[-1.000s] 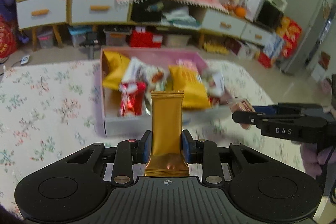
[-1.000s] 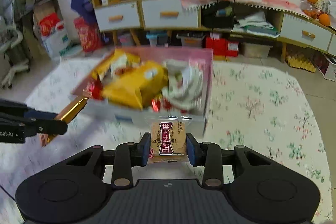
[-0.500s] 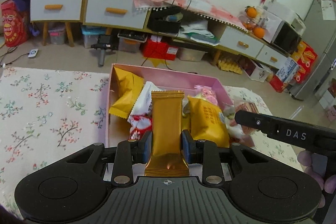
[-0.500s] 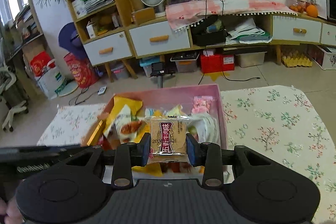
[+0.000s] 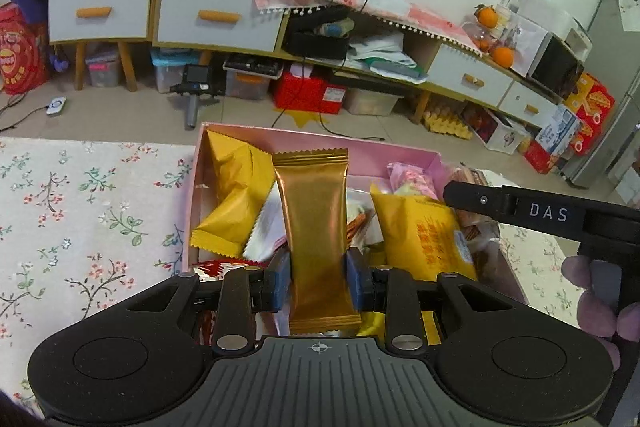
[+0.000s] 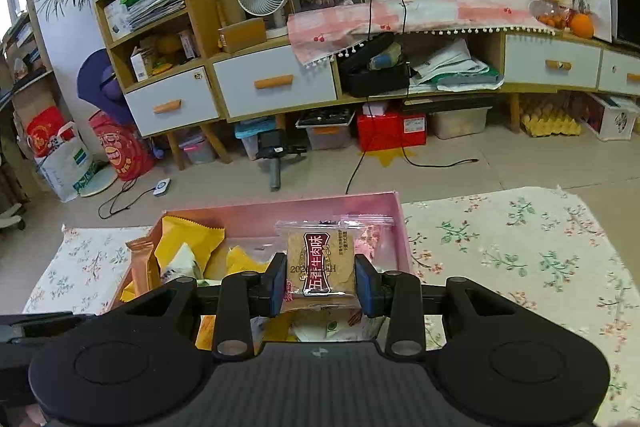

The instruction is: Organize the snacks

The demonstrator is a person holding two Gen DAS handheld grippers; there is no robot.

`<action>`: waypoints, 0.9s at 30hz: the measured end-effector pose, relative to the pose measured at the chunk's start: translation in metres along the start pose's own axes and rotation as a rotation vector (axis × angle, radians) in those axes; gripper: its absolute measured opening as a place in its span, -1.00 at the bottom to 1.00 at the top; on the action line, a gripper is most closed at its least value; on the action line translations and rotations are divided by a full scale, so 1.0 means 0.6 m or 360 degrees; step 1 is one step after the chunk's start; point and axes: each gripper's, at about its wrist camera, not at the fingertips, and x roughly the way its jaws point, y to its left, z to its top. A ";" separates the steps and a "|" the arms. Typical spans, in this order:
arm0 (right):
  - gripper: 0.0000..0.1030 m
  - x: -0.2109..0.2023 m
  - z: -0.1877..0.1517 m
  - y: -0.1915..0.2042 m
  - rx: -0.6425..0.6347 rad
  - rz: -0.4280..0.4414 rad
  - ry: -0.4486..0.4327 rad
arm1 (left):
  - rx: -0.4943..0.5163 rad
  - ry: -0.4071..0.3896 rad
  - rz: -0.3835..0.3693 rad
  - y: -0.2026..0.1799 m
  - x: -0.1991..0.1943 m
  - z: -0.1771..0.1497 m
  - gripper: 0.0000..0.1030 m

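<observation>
Left tool (image 5: 317, 277): clamped on the lower part of a gold foil bar (image 5: 316, 227), held upright so the long wrapper stays clear of the heap below.
Right tool (image 6: 321, 281): closed on the sides of a clear-wrapped biscuit (image 6: 326, 263), label facing the camera.
Pink box (image 5: 320, 143): on the floral-clothed desk (image 5: 80, 211), already heaped with packets; both snacks poised above it.
Yellow packet (image 5: 424, 239): lying in the box beside the bar.
Likely aim: releasing into gaps; free space below hard to judge.

Packets crowd the pink box (image 5: 320, 137); the floral cloth (image 5: 80, 211) beside it lies bare.
</observation>
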 end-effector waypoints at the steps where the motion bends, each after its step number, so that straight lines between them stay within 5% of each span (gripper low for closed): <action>1: -0.87 0.005 0.000 -0.001 0.0010 0.0010 0.0004 | -0.0008 0.0003 -0.0005 0.003 0.002 0.001 -0.48; 10: -0.67 0.022 0.005 0.009 0.0050 0.0106 0.0005 | -0.0064 -0.0020 -0.0079 0.021 -0.007 0.008 -0.37; 14: -0.37 0.014 0.009 0.008 0.0066 0.0122 -0.0010 | -0.0052 -0.0028 -0.0087 0.018 -0.018 0.007 -0.01; 27: 0.09 -0.057 0.009 0.011 0.0078 0.0039 0.0013 | 0.0088 -0.0032 0.0014 -0.030 -0.108 -0.011 0.74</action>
